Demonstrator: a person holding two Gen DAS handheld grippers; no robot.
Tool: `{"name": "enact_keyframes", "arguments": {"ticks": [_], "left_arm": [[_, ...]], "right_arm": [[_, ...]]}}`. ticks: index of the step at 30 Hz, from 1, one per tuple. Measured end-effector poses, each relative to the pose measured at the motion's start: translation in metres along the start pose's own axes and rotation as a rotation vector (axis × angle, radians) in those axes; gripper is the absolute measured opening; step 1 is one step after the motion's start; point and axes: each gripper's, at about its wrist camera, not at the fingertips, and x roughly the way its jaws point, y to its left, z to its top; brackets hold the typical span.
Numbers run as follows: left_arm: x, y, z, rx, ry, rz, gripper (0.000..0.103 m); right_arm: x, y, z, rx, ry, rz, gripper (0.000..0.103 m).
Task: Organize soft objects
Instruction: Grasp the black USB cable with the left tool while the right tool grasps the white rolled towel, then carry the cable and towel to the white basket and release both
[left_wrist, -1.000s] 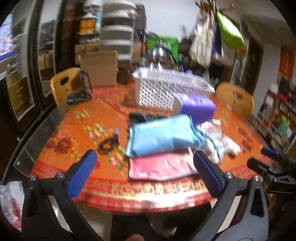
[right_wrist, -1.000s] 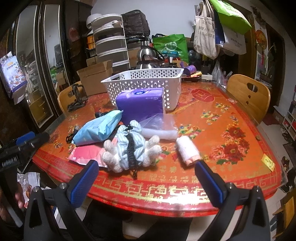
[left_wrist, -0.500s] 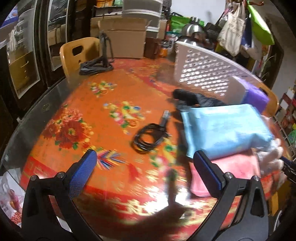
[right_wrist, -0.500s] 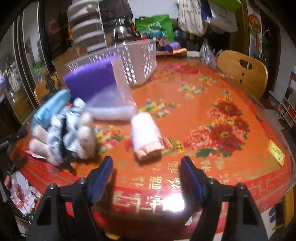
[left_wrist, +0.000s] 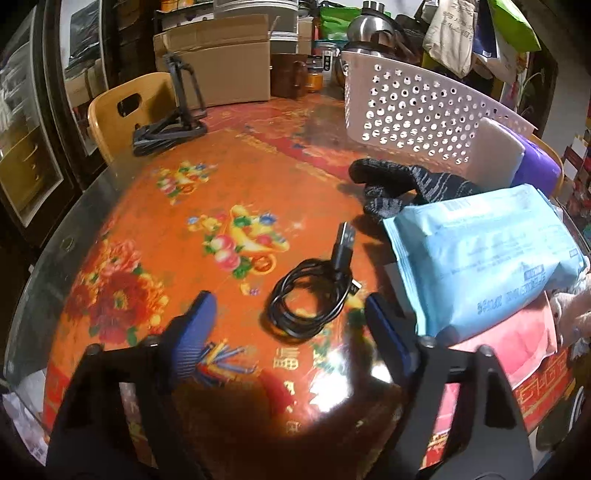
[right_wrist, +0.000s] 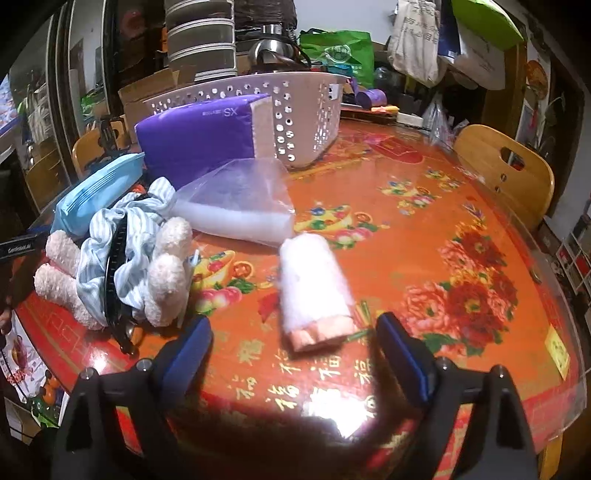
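Note:
My left gripper (left_wrist: 288, 328) is open, low over the table, its fingers either side of a coiled black cable (left_wrist: 314, 291). To its right lie a light blue soft pack (left_wrist: 487, 254) on a pink pack (left_wrist: 517, 336), and a dark glove (left_wrist: 402, 184). My right gripper (right_wrist: 291, 350) is open, just in front of a rolled white and pink cloth (right_wrist: 314, 291). A plush toy in striped cloth (right_wrist: 122, 266), a clear bag (right_wrist: 240, 199), a purple pack (right_wrist: 199, 140) and the white basket (right_wrist: 306, 110) lie beyond; the basket also shows in the left wrist view (left_wrist: 417, 110).
The round table (right_wrist: 461, 229) has a red flowered cover under glass. Wooden chairs stand at the left (left_wrist: 125, 107) and right (right_wrist: 506, 170). A black folding stand (left_wrist: 173, 122) sits at the far left. Cardboard boxes (left_wrist: 221, 55) and hanging bags (right_wrist: 417, 37) crowd behind.
Both grippers have moved forward and down over the table. The left has swung left onto the cable. The right has closed in on the rolled cloth. Both jaws stand narrower than a second ago.

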Motion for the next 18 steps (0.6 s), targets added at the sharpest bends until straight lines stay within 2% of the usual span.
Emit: {"name": "enact_keyframes", "arguments": {"ticks": [1,2,3,5,6,8,18], "left_arm": [[0.000,-0.001,0.002,0.001,-0.002,-0.004,0.059],[0.000,-0.001,0.002,0.003,-0.004,-0.004,0.056],[-0.001,-0.001,0.003,0.007,-0.006,-0.009,0.053],[-0.002,-0.003,0.002,0.018,-0.010,-0.016,0.039],[-0.002,-0.005,0.002,0.024,-0.013,-0.022,0.039],[-0.003,-0.007,0.002,0.028,-0.021,-0.023,0.038],[-0.016,0.000,-0.004,0.016,-0.081,-0.026,0.037]], "right_arm": [[0.000,0.000,0.001,-0.004,-0.003,0.005,0.083],[0.000,0.000,0.003,-0.005,-0.007,0.009,0.073],[0.000,0.000,0.005,-0.007,-0.009,0.011,0.068],[0.001,-0.001,0.008,-0.008,-0.011,0.014,0.052],[0.001,-0.001,0.008,-0.007,-0.014,0.014,0.048],[0.000,-0.003,0.007,-0.001,-0.018,0.012,0.030],[-0.010,-0.012,0.008,0.043,-0.054,0.036,0.030]]}}
